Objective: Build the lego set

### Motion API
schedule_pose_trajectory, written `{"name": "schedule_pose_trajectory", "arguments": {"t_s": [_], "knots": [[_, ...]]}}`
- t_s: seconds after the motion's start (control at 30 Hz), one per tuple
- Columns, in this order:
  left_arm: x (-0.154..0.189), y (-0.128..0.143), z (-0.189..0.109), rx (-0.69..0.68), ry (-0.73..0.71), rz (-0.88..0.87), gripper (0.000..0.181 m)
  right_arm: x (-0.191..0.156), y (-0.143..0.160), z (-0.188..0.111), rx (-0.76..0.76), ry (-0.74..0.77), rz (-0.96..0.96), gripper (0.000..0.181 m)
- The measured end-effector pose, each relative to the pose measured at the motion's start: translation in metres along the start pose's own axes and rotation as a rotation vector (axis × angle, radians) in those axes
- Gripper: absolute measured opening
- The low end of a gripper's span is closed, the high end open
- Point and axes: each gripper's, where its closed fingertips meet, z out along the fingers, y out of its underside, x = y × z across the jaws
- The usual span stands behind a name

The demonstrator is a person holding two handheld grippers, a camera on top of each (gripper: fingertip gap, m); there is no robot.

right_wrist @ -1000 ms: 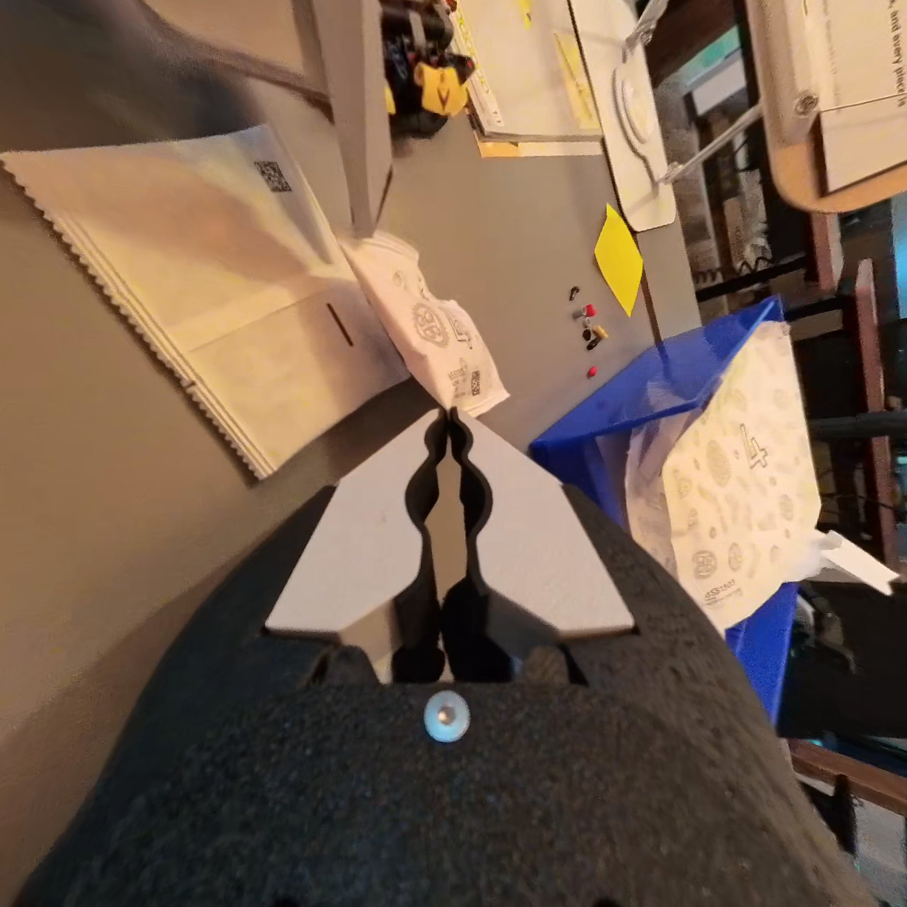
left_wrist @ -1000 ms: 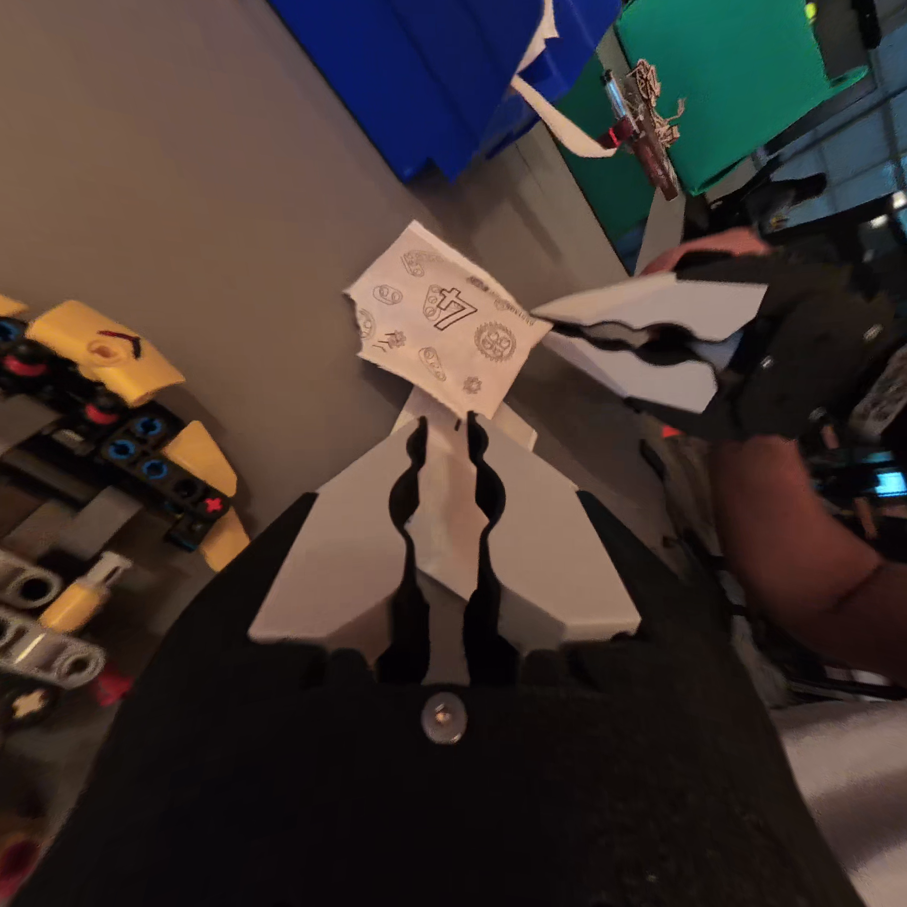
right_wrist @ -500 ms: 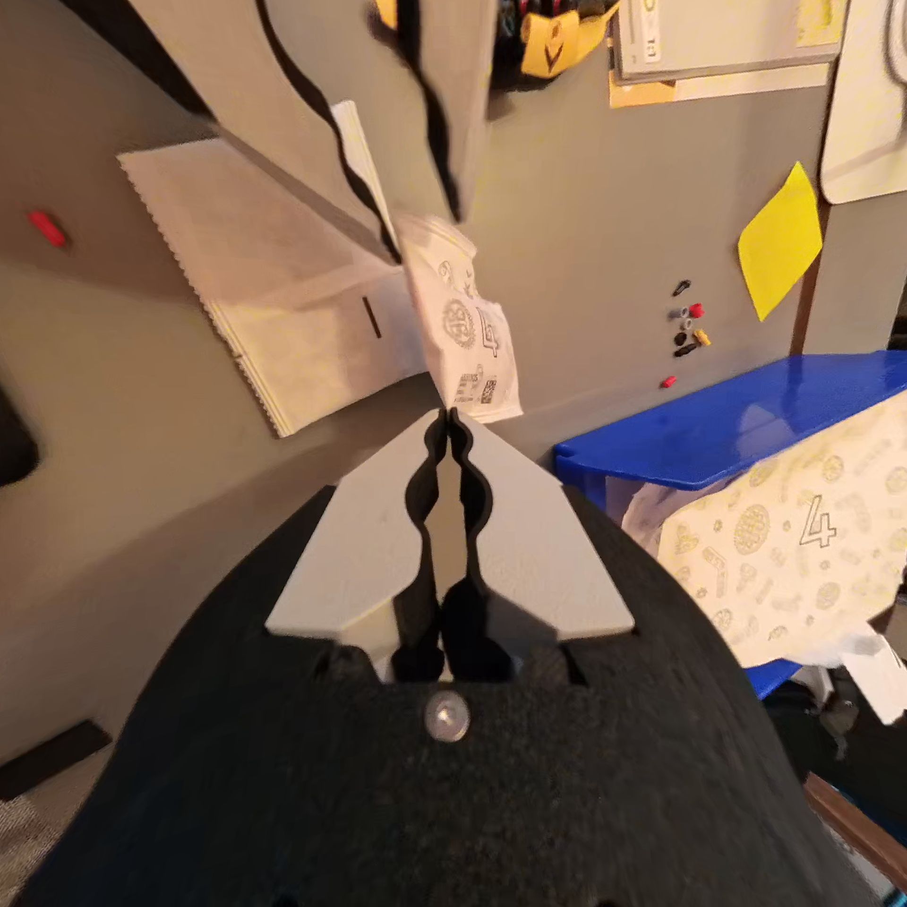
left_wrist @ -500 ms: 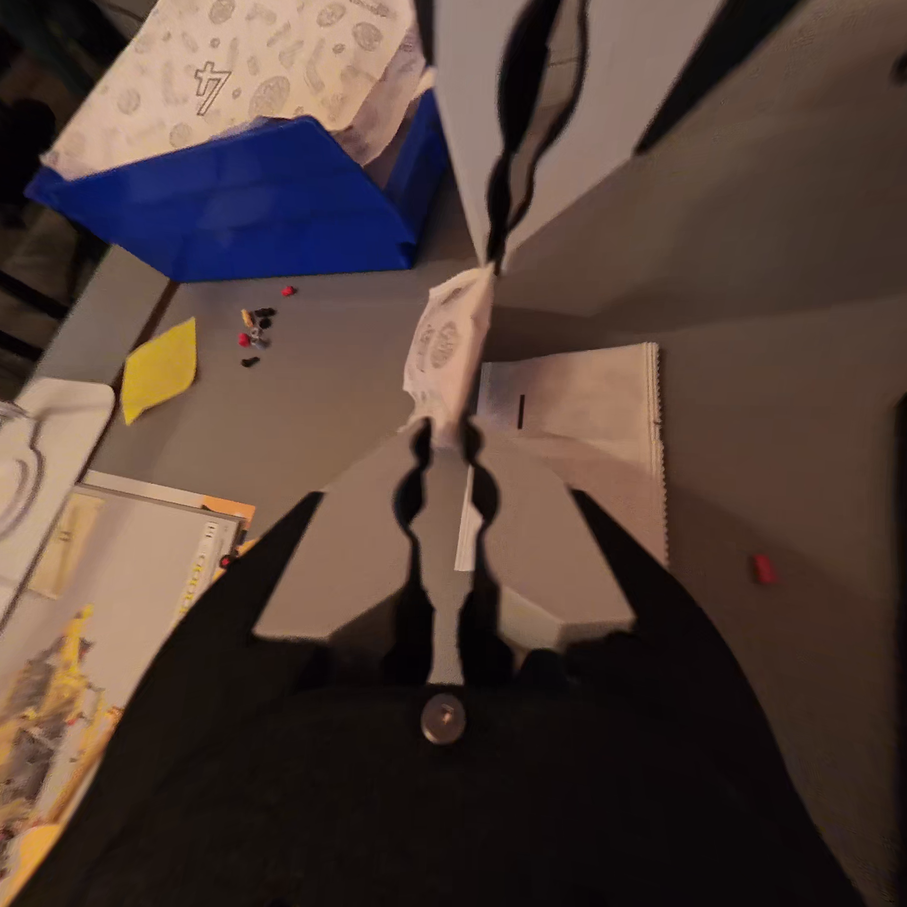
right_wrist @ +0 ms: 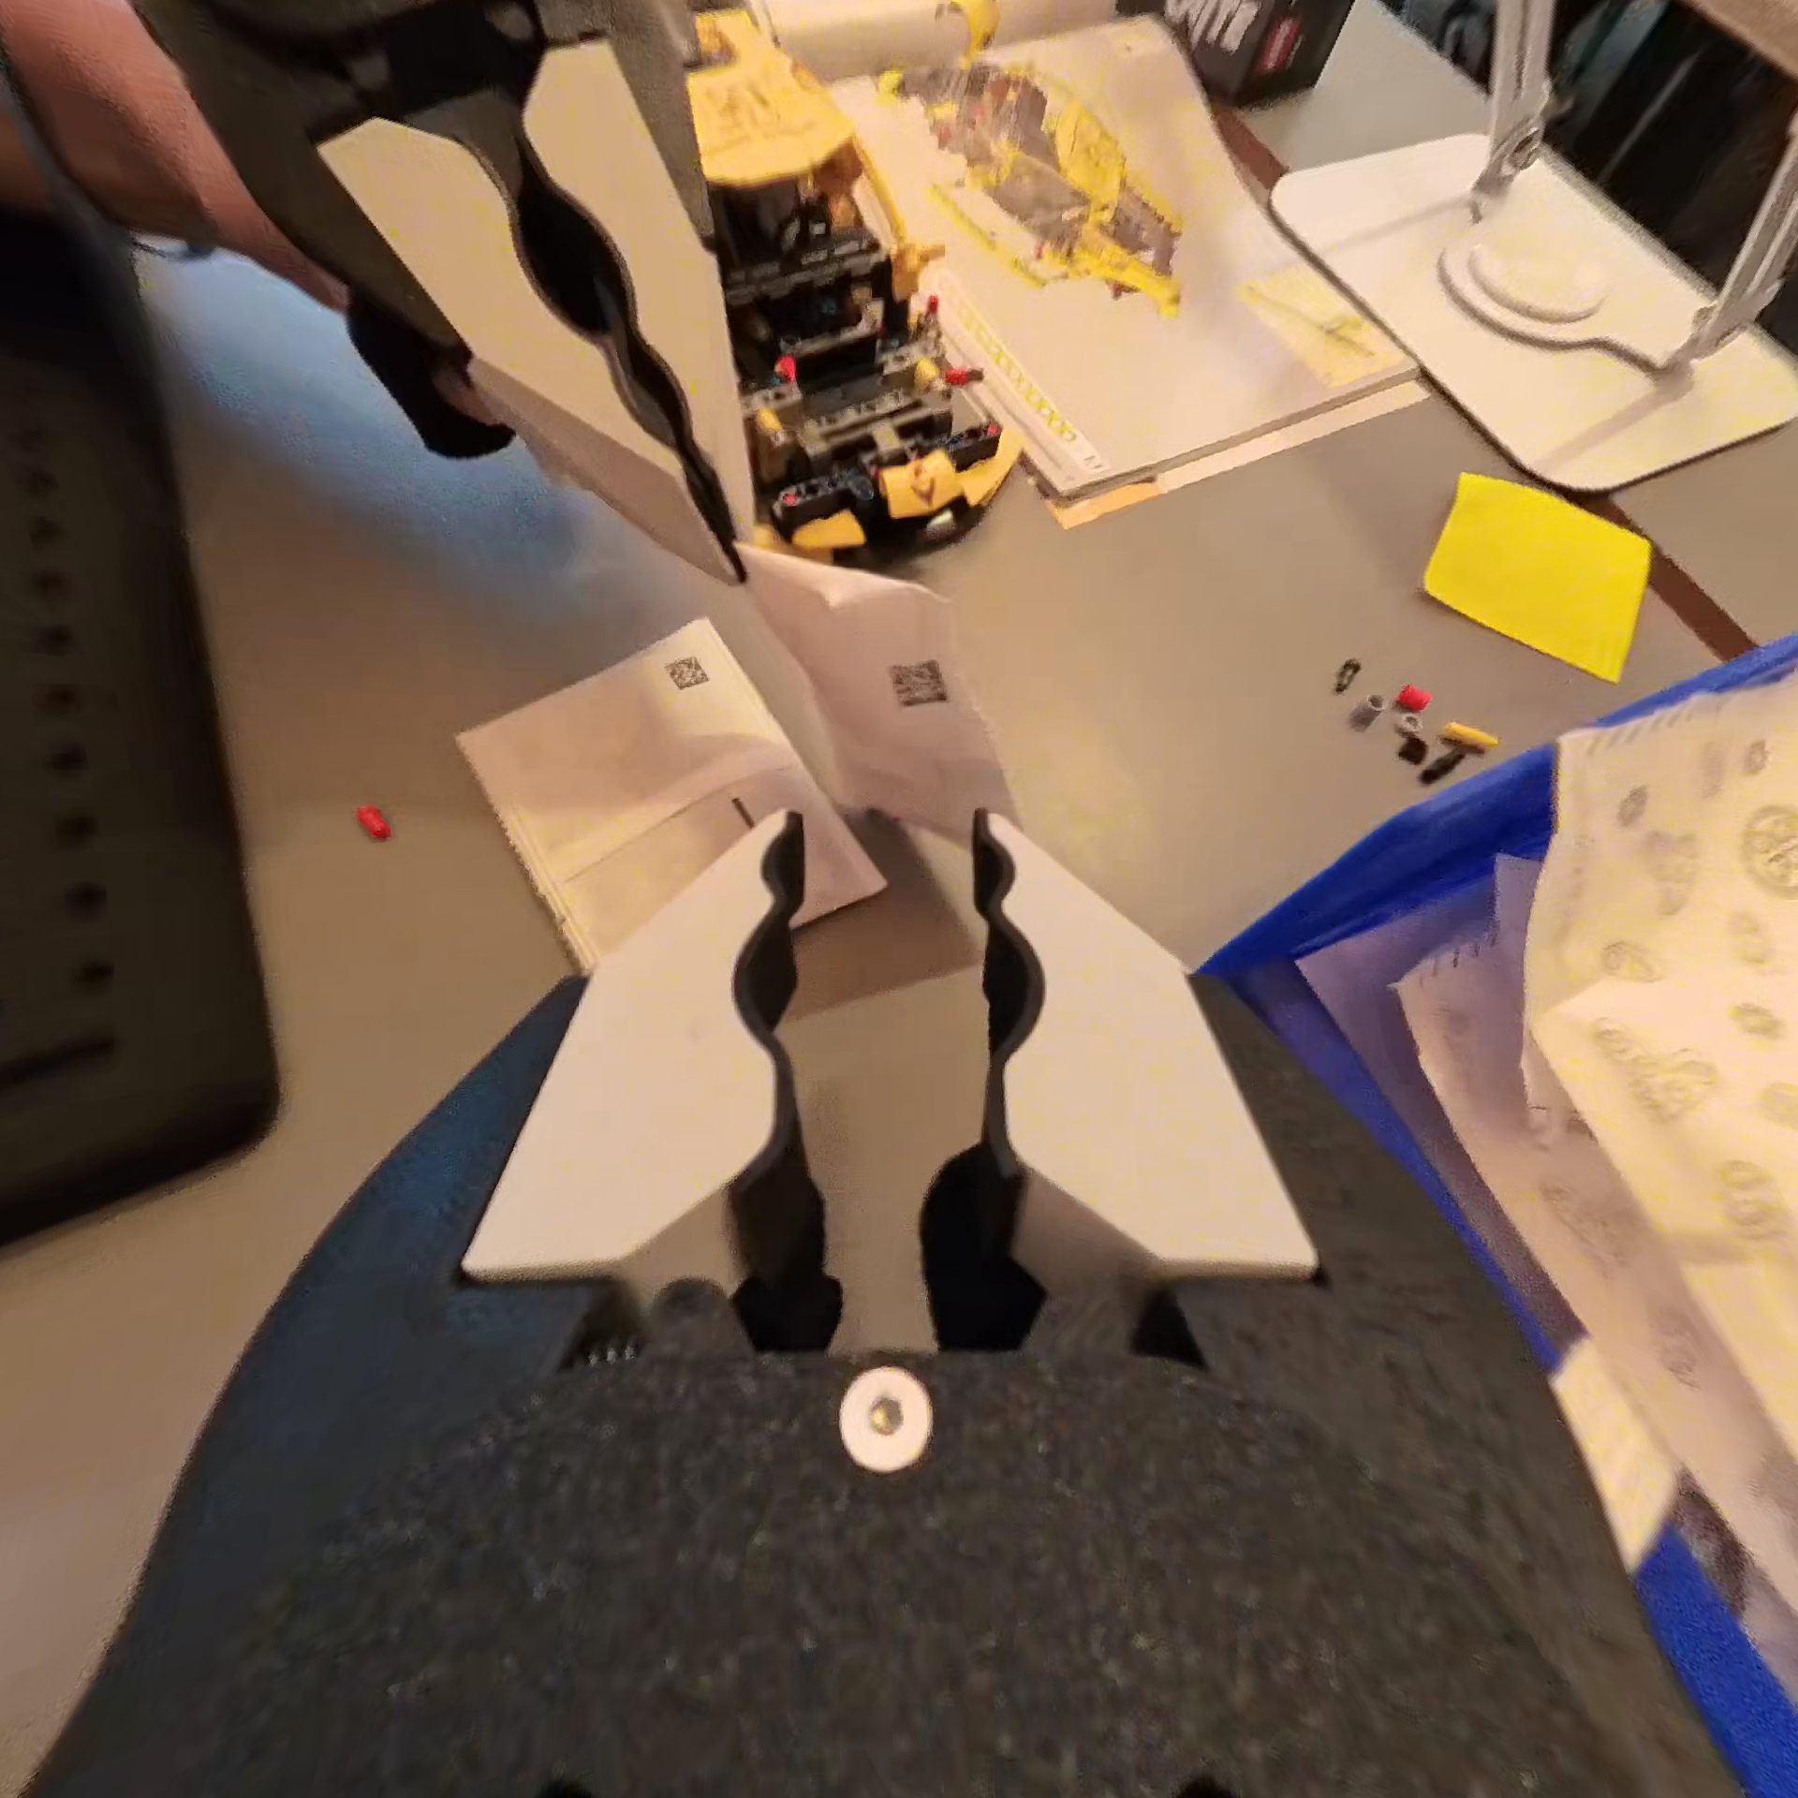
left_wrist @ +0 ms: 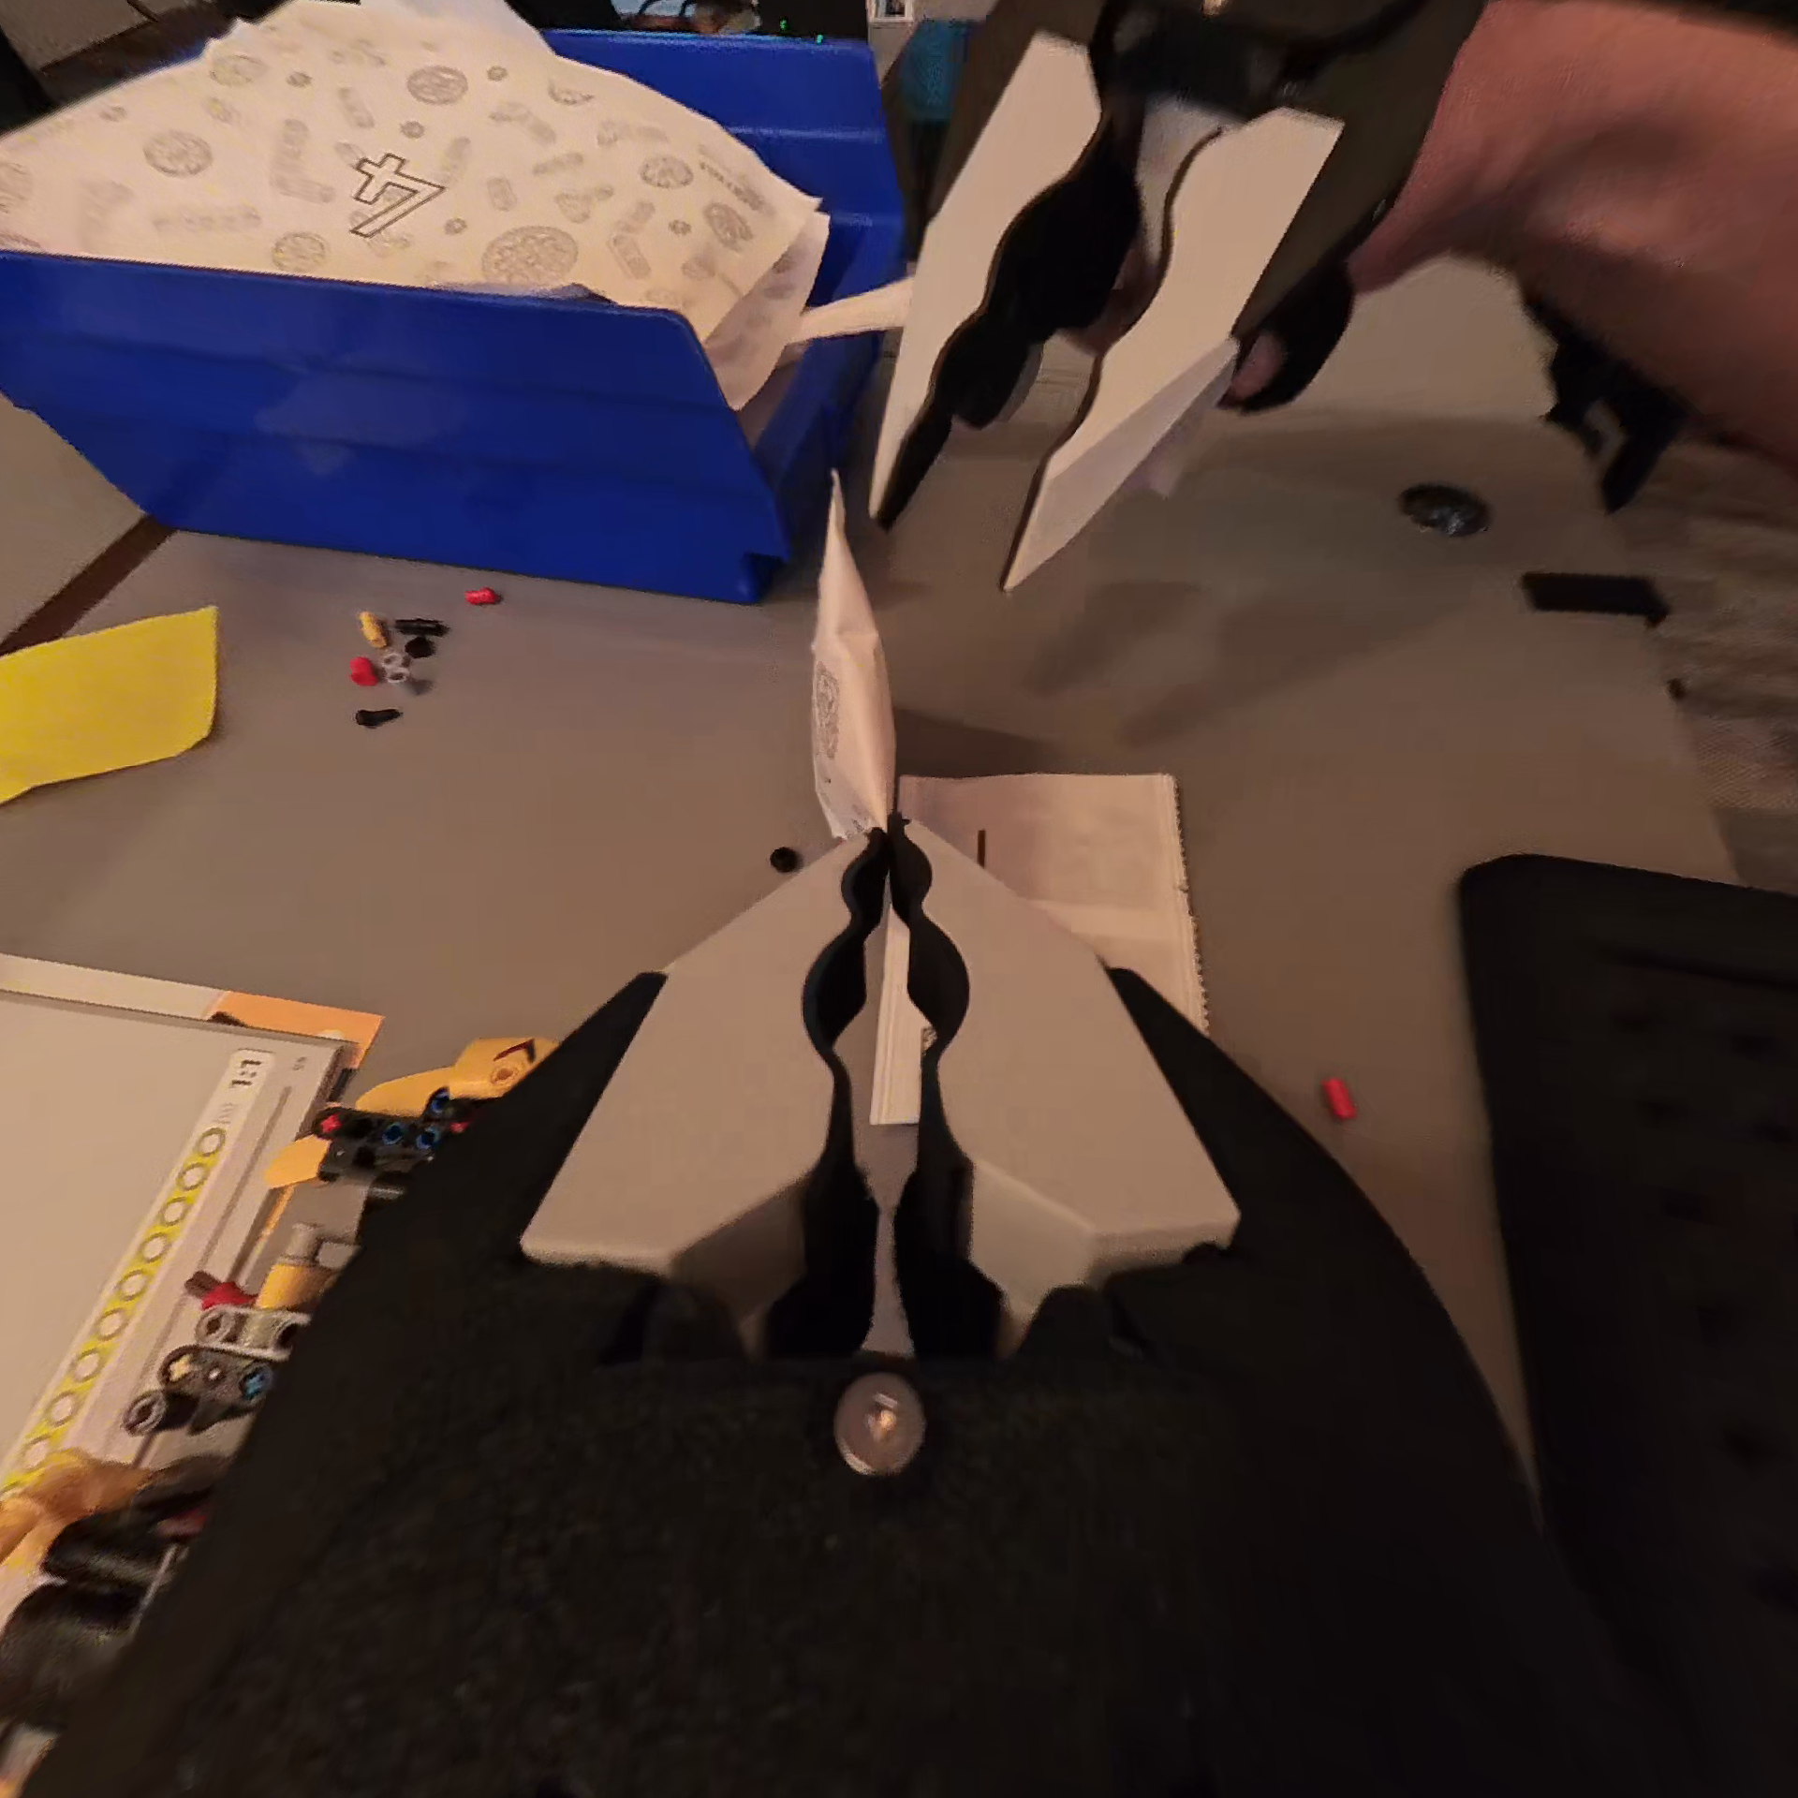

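My left gripper [left_wrist: 887,835] is shut on the corner of a small white paper bag [left_wrist: 848,701], which hangs above the grey table. In the right wrist view the bag [right_wrist: 876,701] hangs from the left gripper [right_wrist: 735,569], just beyond my right gripper [right_wrist: 885,822]. The right gripper is open and empty, its fingertips close to the bag's lower edge. It also shows in the left wrist view [left_wrist: 944,550], open. A part-built yellow and black lego vehicle [right_wrist: 856,389] stands behind the bag and shows at lower left in the left wrist view [left_wrist: 409,1129].
A flat paper bag [right_wrist: 632,769] lies under the grippers. A blue bin [left_wrist: 389,418] holds printed paper bags. Small loose pieces [right_wrist: 1411,720], a red piece [right_wrist: 373,822], a yellow note [right_wrist: 1537,574], an instruction booklet [right_wrist: 1119,243], a black mat [left_wrist: 1635,1168] and a white lamp base [right_wrist: 1518,292] are around. Tip to tip, the grippers are about 8 centimetres apart. The red piece [right_wrist: 373,822] sits 12 centimetres or so from the ends of my left fingers. My left wrist view [left_wrist: 1333,1097] looks at it from another angle.
My right gripper has opened and let go of the small paper bag. My left gripper has closed tighter on it and now holds it alone. Both cameras have swung round.
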Motion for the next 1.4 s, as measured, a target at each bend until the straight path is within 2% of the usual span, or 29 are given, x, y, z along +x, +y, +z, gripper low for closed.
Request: {"name": "schedule_pose_trajectory", "arguments": {"t_s": [0.1, 0.23, 0.33, 0.4, 0.47, 0.6, 0.7, 0.9, 1.13, 1.4], "knots": [[0.0, -0.003, -0.002, 0.034, 0.055, -0.057, 0.0, 0.005, -0.003, 0.008, 0.152, -0.018, 0.024, 0.041], [0.002, 0.0, -0.001, 0.04, 0.092, -0.062, 0.0, 0.01, 0.002, 0.021, 0.188, -0.01, 0.06, 0.041], [0.003, 0.005, 0.001, 0.019, 0.095, -0.048, 0.0, 0.012, 0.005, 0.025, 0.199, -0.012, 0.036, 0.024], [0.0, 0.007, 0.002, 0.008, 0.085, -0.06, 0.0, 0.013, 0.007, 0.022, 0.209, -0.016, 0.036, 0.005], [-0.006, 0.009, 0.004, -0.004, 0.067, -0.078, 0.0, 0.014, 0.008, 0.021, 0.213, -0.022, 0.04, 0.001], [-0.015, 0.011, 0.012, -0.048, 0.018, -0.07, 0.0, 0.021, 0.004, 0.021, 0.209, 0.037, 0.052, 0.0], [-0.017, 0.013, 0.017, -0.084, -0.008, -0.081, 0.0, 0.023, 0.002, 0.018, 0.236, 0.019, 0.12, 0.0], [-0.014, 0.009, 0.025, -0.093, -0.031, -0.087, 0.0, 0.03, 0.017, 0.023, 0.191, 0.085, 0.144, 0.0], [-0.025, 0.001, 0.022, -0.09, -0.083, -0.052, 0.0, 0.031, 0.014, 0.015, 0.201, 0.103, 0.158, 0.0], [-0.03, -0.001, 0.027, -0.106, -0.08, -0.049, 0.0, 0.034, 0.021, 0.022, 0.135, 0.138, 0.17, 0.0]]}}
